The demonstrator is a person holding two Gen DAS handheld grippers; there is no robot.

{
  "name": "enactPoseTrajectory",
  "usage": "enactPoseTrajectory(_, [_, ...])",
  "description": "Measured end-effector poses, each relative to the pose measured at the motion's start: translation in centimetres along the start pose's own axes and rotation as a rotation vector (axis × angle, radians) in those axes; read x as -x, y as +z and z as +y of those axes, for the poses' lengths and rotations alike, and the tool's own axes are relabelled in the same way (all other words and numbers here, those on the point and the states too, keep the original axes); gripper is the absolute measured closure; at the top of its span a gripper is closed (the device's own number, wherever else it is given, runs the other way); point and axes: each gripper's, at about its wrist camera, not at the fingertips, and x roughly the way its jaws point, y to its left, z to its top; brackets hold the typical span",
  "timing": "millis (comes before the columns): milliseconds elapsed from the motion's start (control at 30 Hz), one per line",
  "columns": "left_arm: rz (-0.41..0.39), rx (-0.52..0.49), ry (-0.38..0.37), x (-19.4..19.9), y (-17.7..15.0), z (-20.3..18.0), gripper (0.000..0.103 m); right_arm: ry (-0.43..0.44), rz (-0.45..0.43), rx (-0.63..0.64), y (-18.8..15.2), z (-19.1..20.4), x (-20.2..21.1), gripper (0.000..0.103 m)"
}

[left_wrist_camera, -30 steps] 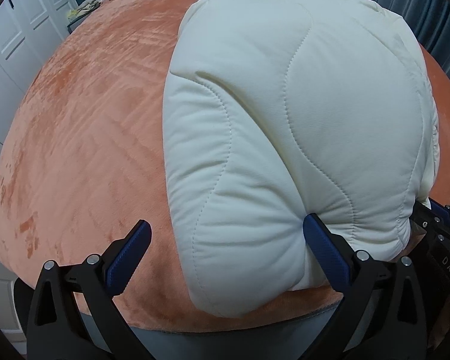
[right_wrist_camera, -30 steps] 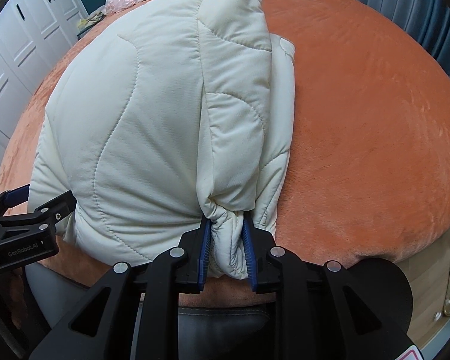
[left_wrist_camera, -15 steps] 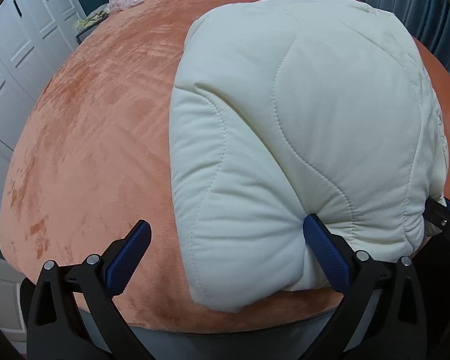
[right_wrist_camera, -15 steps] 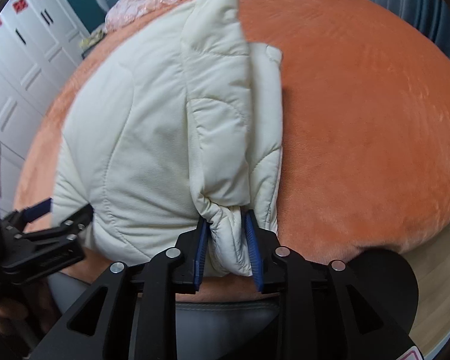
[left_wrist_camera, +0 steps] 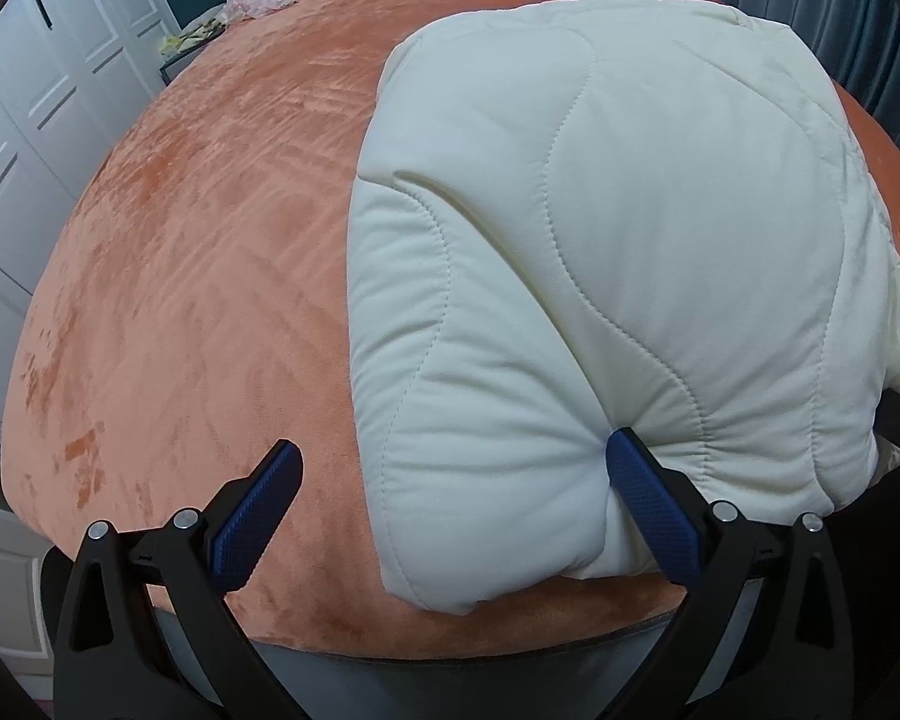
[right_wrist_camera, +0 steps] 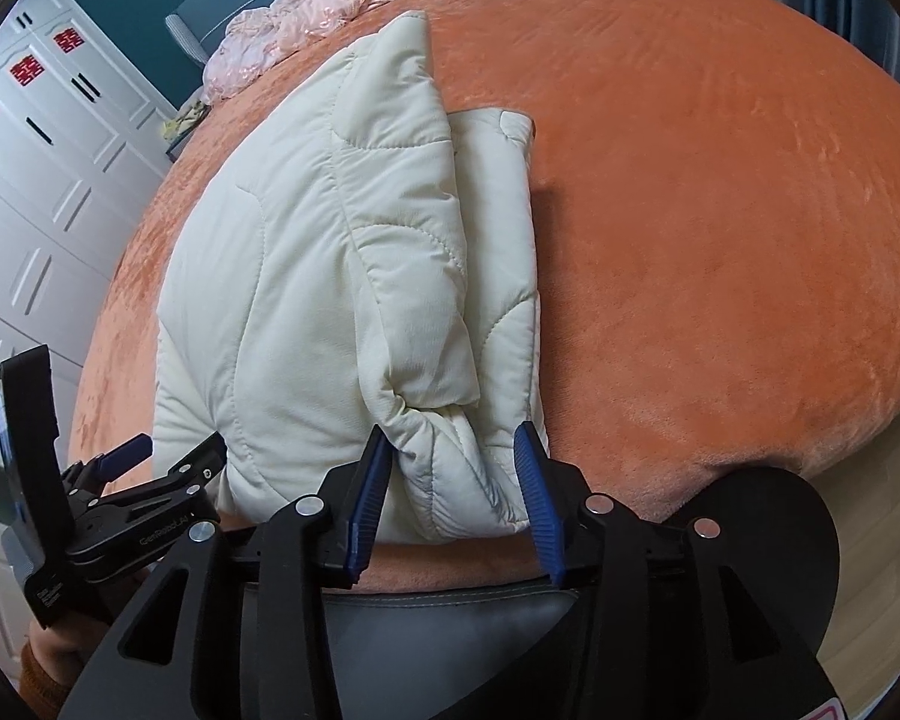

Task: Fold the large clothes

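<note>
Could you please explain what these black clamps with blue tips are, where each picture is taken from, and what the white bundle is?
No robot here: a person holds a two-finger gripper in each hand, each carrying a fisheye camera looking along its fingers. One picture comes from the left gripper, the other from the right gripper. On the orange velvet bed cover lies a folded cream quilted jacket. The left gripper stands wide open, one finger denting the jacket's near edge. The right gripper's jaws have just been opening; a bunched fold of the jacket sits between them, seemingly no longer pinched. Pink lace fabric lies farther back.
</note>
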Motion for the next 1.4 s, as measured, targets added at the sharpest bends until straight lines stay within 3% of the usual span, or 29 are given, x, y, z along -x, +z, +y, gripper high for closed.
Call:
enactPoseTrajectory(333, [0.002,0.029,-0.019,0.4,0.0,0.3,0.005,0.034,0.014,-0.048,0.7,-0.3,0.0,0.053])
enactPoseTrajectory(433, [0.003,0.13,-0.095,1.3,-0.2,2.0,0.005,0.017,0.005,-0.033,1.7,-0.2,-0.4,0.04])
enactPoseTrajectory(500, [0.015,0.19,-0.154,1.6,-0.6,3.0,0.005,0.014,0.022,-0.026,2.0,-0.1,-1.2,0.038])
enactPoseTrajectory(533, [0.029,0.208,-0.178,1.7,-0.8,3.5,0.005,0.036,0.031,-0.037,2.0,-0.2,-1.6,0.039])
enactPoseTrajectory(633, [0.044,0.209,-0.188,1.7,-1.1,3.9,0.005,0.099,0.035,-0.028,2.6,0.4,-1.5,0.072])
enactPoseTrajectory(667, [0.033,0.205,-0.179,2.1,-1.1,4.0,0.005,0.087,0.013,0.022,3.0,1.6,-0.5,0.077])
enactPoseTrajectory(700, [0.016,0.196,-0.162,2.5,-1.1,4.0,0.005,0.105,-0.031,0.075,3.5,2.9,1.2,0.078])
enactPoseTrajectory(800, [-0.033,0.158,-0.121,3.7,-0.9,3.5,0.005,0.273,-0.139,0.183,4.4,5.5,5.8,0.082])
enactPoseTrajectory(867, [-0.038,0.14,-0.122,3.8,-0.6,3.1,0.005,0.208,-0.127,0.185,4.4,4.8,4.7,0.082])
enactPoseTrajectory(933, [-0.012,0.12,-0.117,3.2,-0.6,2.4,0.005,0.065,-0.027,0.148,4.0,2.6,0.4,0.083])
enactPoseTrajectory(967, [-0.003,0.116,-0.137,2.9,-0.7,2.2,0.005,0.039,0.007,0.121,3.6,1.7,-1.1,0.082])
enactPoseTrajectory(1167, [0.02,0.071,-0.125,1.7,-1.3,0.8,0.005,-0.023,0.002,0.155,3.2,2.5,-2.8,0.076])
enactPoseTrajectory(1300, [0.025,0.071,-0.124,1.4,-1.3,0.6,0.005,0.004,0.003,0.112,3.4,1.8,-3.7,0.071])
enactPoseTrajectory(1400, [0.023,0.076,-0.129,1.6,-1.3,0.9,0.005,0.037,-0.009,0.066,3.0,1.1,-3.1,0.062])
